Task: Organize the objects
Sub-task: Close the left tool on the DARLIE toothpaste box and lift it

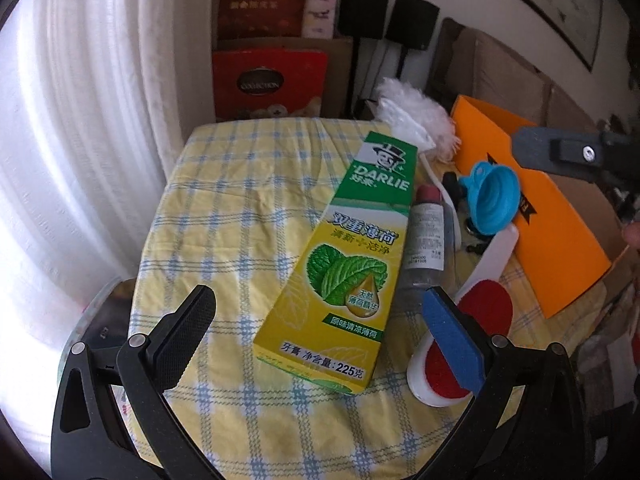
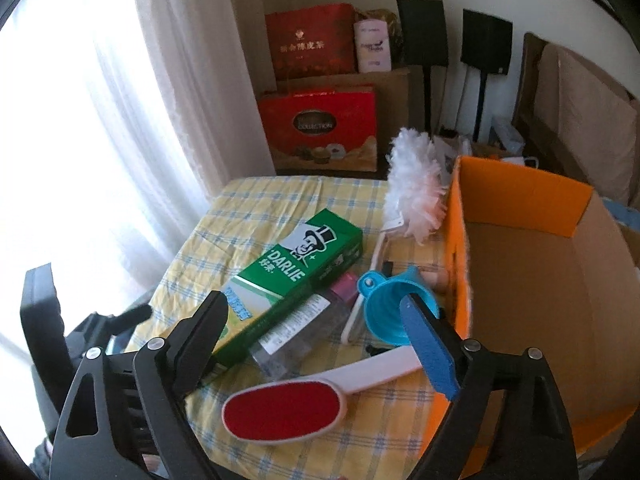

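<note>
Left gripper (image 1: 320, 320) spread wide, green-yellow cardboard toothpaste box (image 1: 340, 248) between its fingers ahead. Right gripper (image 2: 316, 320) spread too, empty; red-padded white plastic lint brush (image 2: 312, 396) just below it, orange cardboard box (image 2: 520, 280) to its right.

Wide-open right tongs (image 2: 320, 340) above lint brush (image 2: 304, 404); orange box (image 2: 520, 280) alongside

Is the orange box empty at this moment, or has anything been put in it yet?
Empty, as far as visible. The right wrist view shows the orange box open-topped with bare cardboard inside; its near corner is hidden.
</note>
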`<state>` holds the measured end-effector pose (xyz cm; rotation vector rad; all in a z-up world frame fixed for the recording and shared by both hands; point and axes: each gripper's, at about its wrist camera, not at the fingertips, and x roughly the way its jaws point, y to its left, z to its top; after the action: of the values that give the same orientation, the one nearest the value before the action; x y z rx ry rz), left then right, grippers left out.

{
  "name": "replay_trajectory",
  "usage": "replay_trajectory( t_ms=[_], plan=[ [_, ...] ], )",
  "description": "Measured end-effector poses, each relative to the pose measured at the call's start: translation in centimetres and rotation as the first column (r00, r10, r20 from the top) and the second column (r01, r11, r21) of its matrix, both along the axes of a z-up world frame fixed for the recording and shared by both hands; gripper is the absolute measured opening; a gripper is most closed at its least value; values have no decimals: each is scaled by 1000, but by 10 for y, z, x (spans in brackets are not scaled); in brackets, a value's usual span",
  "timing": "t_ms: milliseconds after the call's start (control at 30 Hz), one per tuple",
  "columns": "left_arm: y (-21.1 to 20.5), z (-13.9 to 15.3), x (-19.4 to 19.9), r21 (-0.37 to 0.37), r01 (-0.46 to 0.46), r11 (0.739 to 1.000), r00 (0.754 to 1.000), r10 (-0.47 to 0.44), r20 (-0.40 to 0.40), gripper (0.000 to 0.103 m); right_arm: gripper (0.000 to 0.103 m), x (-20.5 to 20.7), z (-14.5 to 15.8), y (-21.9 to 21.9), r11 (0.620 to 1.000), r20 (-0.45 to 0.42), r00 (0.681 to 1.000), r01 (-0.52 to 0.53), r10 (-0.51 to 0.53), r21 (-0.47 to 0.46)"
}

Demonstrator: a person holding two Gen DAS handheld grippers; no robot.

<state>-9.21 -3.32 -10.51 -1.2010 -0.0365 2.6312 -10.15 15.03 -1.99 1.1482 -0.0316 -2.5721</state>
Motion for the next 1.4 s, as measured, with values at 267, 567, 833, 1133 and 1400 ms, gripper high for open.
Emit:
replay_trajectory(
  t_ms=[267, 567, 833, 1133, 1400],
  plan=[
    [-3, -16, -10, 60, 32, 998, 998, -35, 46, 83, 84, -5, -20, -13, 999, 67, 996, -52, 53, -11],
    [-22, -24, -7, 160, -11, 987, 997, -1, 72, 63, 84, -18, -37, -34, 996, 107, 991, -84, 84, -5],
    [-52, -25, -1, 294, -88, 952, 990, 52, 129, 60, 82, -23, -52, -55, 990, 160, 977, -132, 138, -51],
    [-59, -17, 14, 413, -117, 903, 988, 65, 138, 57, 80, -22, -74, -72, 972, 264, 943, -161, 202, -169],
    [-46, -4, 23, 408, -88, 909, 992, 44, 115, 55, 72, -18, -72, -71, 960, 302, 926, -159, 226, -232]
  ],
)
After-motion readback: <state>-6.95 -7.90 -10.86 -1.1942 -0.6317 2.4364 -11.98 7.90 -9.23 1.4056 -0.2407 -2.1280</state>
